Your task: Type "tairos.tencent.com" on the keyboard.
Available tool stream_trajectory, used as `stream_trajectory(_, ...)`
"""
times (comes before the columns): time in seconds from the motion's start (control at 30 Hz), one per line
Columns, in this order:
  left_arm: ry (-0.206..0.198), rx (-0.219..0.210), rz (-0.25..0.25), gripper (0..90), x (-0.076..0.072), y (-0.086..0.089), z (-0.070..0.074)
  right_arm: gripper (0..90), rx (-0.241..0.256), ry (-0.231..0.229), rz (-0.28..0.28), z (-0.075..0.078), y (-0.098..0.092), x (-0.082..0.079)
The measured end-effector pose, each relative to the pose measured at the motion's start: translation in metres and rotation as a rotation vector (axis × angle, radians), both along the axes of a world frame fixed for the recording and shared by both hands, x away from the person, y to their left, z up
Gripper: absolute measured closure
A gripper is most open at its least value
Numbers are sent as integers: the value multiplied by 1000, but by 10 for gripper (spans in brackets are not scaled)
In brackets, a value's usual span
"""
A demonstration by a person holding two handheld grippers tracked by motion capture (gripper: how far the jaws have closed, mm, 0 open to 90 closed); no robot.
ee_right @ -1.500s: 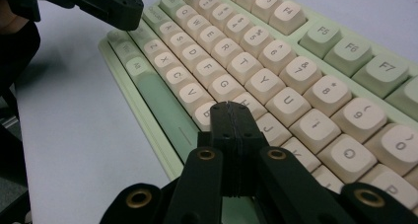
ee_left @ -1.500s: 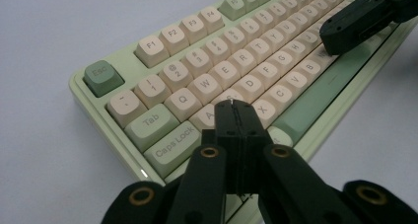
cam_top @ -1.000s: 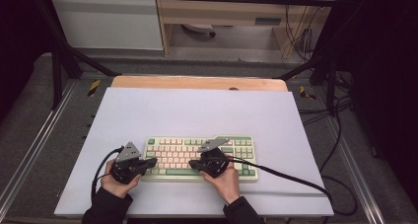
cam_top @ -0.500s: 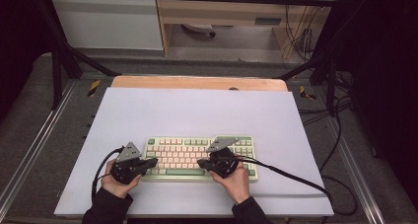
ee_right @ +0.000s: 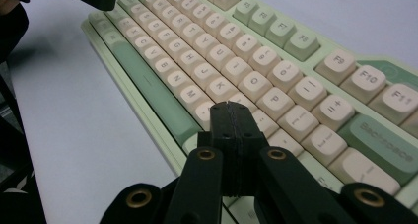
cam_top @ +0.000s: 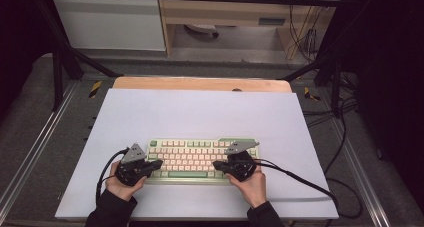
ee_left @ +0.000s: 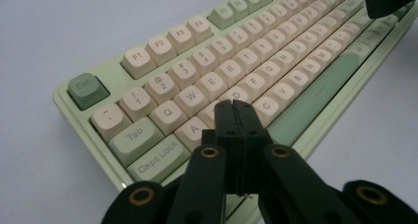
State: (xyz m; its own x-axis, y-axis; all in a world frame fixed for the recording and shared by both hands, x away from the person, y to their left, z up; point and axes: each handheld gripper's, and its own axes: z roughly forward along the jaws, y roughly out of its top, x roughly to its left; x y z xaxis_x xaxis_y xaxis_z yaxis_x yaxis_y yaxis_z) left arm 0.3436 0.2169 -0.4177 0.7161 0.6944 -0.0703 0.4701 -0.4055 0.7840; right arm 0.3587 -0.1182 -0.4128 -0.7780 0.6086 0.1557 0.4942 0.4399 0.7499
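A pale green keyboard [cam_top: 200, 157] with cream keys lies on the white table near its front edge. My left gripper [cam_top: 159, 163] is shut, its tips over the keyboard's left end. In the left gripper view the closed tips [ee_left: 233, 104] rest above the keys [ee_left: 212, 83] near A and S. My right gripper [cam_top: 216, 164] is shut too, hovering over the right part of the keyboard. The right gripper view has its closed tips [ee_right: 229, 106] above the lower key rows, right of the green space bar [ee_right: 148, 83]. Nothing is held in either.
The white table top [cam_top: 200, 112] stretches bare behind the keyboard, with a wooden strip [cam_top: 200, 83] at its far edge. Black cables [cam_top: 300, 179] trail from both grippers across the front right. Dark frame posts stand at both sides.
The right gripper has slid a little to the right and toward the front over the keyboard. The left gripper has stayed in place.
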Motion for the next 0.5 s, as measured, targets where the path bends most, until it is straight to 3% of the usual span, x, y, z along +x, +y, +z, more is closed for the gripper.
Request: stream_trajectory(0.5,-12,6,-11,900,7,-20,8,900,5,5,-32,-2,-19,-5)
